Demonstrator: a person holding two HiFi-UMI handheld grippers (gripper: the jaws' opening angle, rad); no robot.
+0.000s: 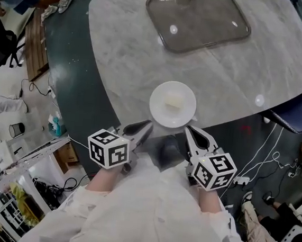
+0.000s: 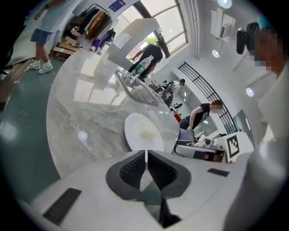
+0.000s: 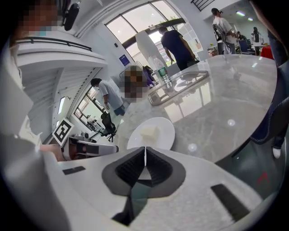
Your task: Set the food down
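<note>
Left gripper: our left gripper (image 2: pixel 146 154) has its black ribbed pads (image 2: pixel 132 169) closed almost together, and only the thin rim of the white round plate (image 1: pixel 186 96) is pinched between them.
Right gripper: our right gripper (image 3: pixel 145 151) is closed just as tightly, and its pads (image 3: pixel 160 168) clamp the same plate's rim on the opposite side.
Plate: it lies just beyond both sets of fingertips and bridges the gap between them. We hold it roughly level, with the left fingers on its near-left edge and the right fingers on its near-right edge.
Food: a pale, soft-edged block of food (image 1: pixel 173 102) sits near the middle of the plate, ahead of both fingertips and about midway between them.
Table: the grey marbled round table (image 1: pixel 240 73) spreads out beyond the fingers. The plate is over its near edge, and we cannot tell whether the plate's underside touches the stone.
Tray: a grey rectangular tray with rounded corners (image 1: pixel 203 16) lies on the far part of the table, well apart from the fingers and the plate.
Marker cubes: a black-and-white cube (image 1: pixel 109 148) rides behind the left fingers and another (image 1: pixel 213 170) behind the right fingers.
Sleeves: our white sleeves (image 1: pixel 147 218) run back from both grippers.
</note>
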